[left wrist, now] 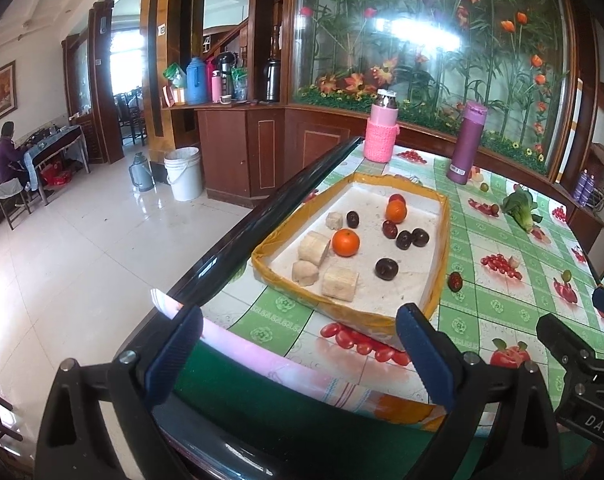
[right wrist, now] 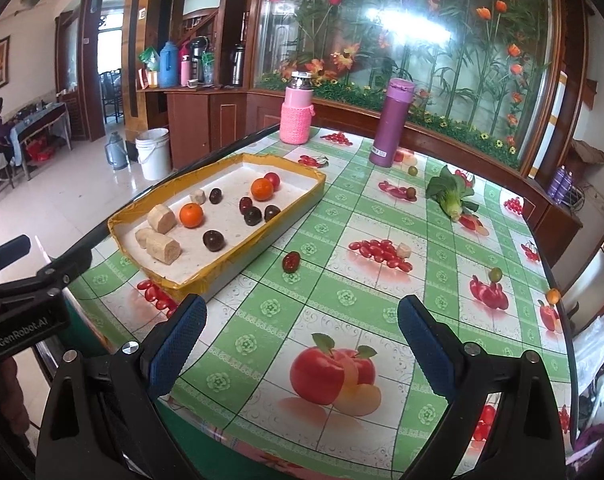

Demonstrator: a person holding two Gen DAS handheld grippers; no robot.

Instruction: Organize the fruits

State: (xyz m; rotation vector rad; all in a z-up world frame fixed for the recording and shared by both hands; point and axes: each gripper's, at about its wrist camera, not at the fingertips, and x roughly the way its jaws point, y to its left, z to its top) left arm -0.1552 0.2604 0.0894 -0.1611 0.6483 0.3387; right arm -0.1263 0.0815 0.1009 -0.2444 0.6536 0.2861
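A white foam tray with a yellow taped rim [left wrist: 438, 280] [right wrist: 222, 266] holds two oranges [left wrist: 346, 242] [right wrist: 191, 215], several dark plums [left wrist: 386, 269] [right wrist: 213, 240] and several peeled banana pieces [left wrist: 340, 282] [right wrist: 163, 247]. A loose red-green jujube [left wrist: 455, 281] [right wrist: 291, 262] lies on the tablecloth just right of the tray. A banana piece [right wrist: 403, 250], a green fruit [right wrist: 495, 274] and a small orange fruit [right wrist: 553, 295] lie further right. My left gripper [left wrist: 298, 356] is open and empty before the tray's near edge. My right gripper [right wrist: 302, 344] is open and empty, low over the cloth.
A pink flask [right wrist: 298, 110] and a purple flask [right wrist: 392, 122] stand at the table's far side. A green leafy vegetable [right wrist: 452, 196] lies at the right. The table's dark edge [left wrist: 262, 216] runs along the left, with tiled floor beyond.
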